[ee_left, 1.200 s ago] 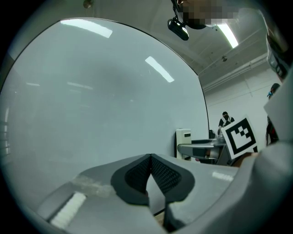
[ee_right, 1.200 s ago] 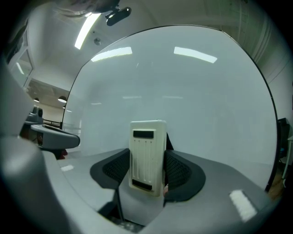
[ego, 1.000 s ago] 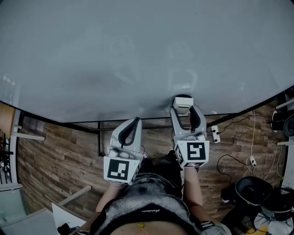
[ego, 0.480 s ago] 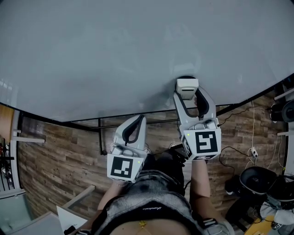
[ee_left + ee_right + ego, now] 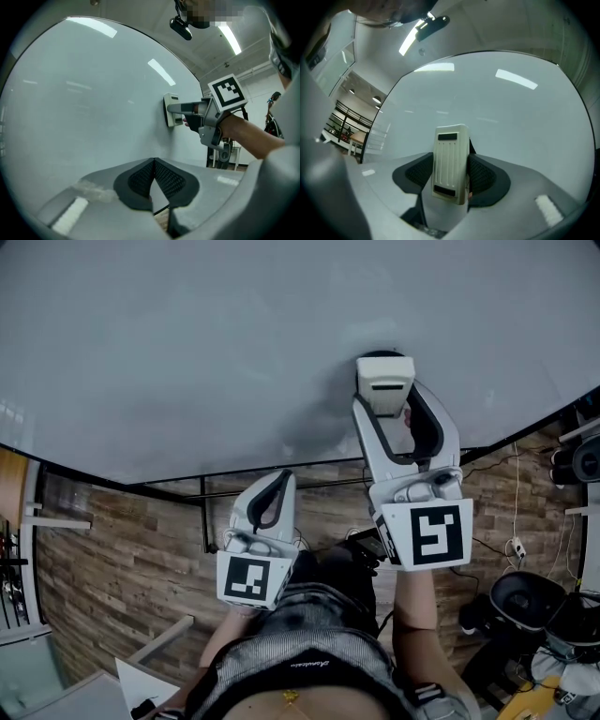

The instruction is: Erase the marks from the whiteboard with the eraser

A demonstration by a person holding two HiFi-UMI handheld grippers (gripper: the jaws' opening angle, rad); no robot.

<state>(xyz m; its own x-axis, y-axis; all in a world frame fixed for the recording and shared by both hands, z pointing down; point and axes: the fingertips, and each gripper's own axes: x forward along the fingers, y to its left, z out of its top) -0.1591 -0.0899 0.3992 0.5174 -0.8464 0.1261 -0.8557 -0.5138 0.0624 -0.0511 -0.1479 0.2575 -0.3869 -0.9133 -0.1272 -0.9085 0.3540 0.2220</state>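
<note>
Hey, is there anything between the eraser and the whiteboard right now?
Nothing visible. The right gripper holds the eraser flat against the whiteboard. The left gripper is shut and empty, low near the board's bottom edge, off to the side.

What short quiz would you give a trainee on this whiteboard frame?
1. True or false: the left claw grips the eraser.
2. The right claw holds: A) a marker, B) the eraser, C) nothing.
3. Fill in: the eraser's wiping face lies against the ___.
Key: 1 false, the left claw is shut and empty, held back from the board; 2 B; 3 whiteboard.
</note>
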